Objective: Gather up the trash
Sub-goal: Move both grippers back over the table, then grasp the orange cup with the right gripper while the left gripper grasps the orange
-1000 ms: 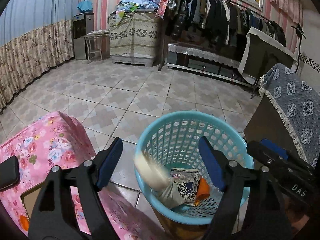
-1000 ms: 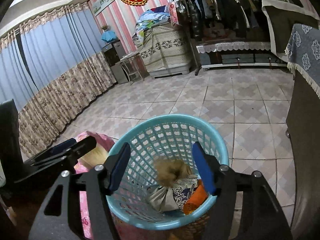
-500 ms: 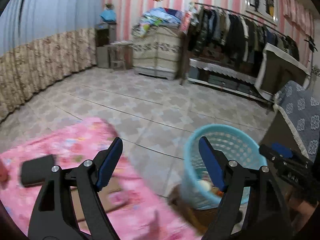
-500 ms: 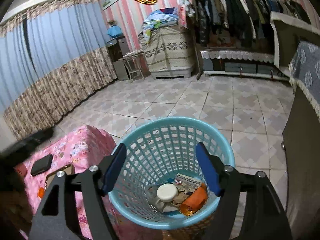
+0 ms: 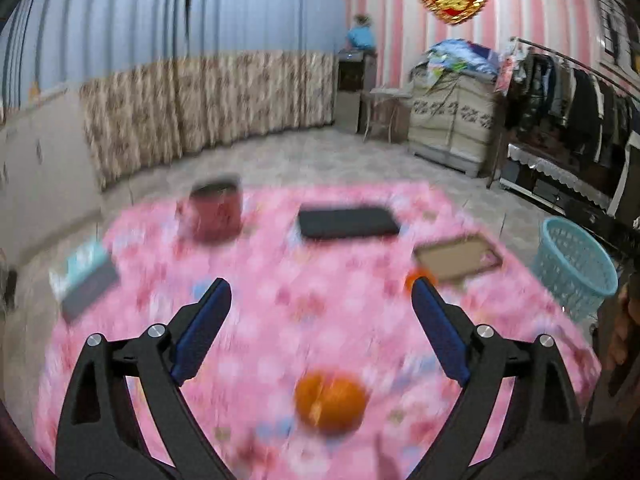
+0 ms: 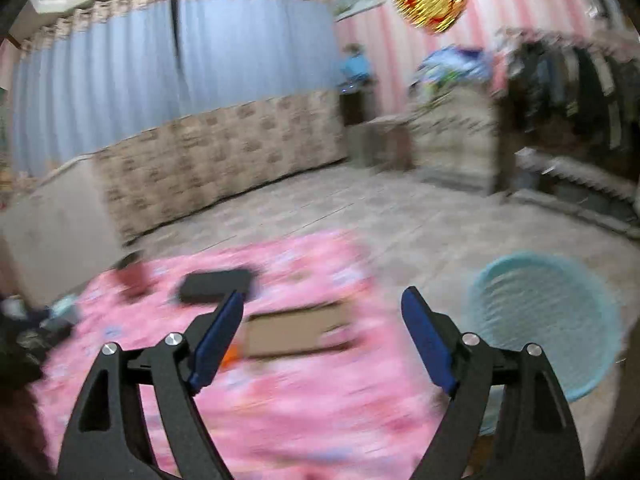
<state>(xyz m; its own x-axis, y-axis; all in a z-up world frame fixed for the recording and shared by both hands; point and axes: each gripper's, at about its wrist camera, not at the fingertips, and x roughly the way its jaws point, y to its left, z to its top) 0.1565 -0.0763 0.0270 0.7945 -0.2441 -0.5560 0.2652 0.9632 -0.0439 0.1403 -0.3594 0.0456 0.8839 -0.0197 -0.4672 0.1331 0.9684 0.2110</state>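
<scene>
Nearest us an orange piece of trash point(image 5: 330, 400) lies on the pink floral tablecloth point(image 5: 280, 292), too blurred for us to read its long axis or heading. It sits low between the left gripper point(image 5: 322, 300) fingers, apart from both. We see both grippers, the right gripper point(image 6: 322, 320) too, spread wide and empty. Farther right stands the blue basket point(image 5: 574, 266) on tiled floor point(image 6: 400, 216), with curtains point(image 5: 208, 100) beyond.

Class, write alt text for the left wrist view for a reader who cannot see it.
The open left gripper hovers empty over a pink floral tablecloth, an orange peel just ahead. A teal basket stands right of the table; the picture is motion-blurred.
</scene>
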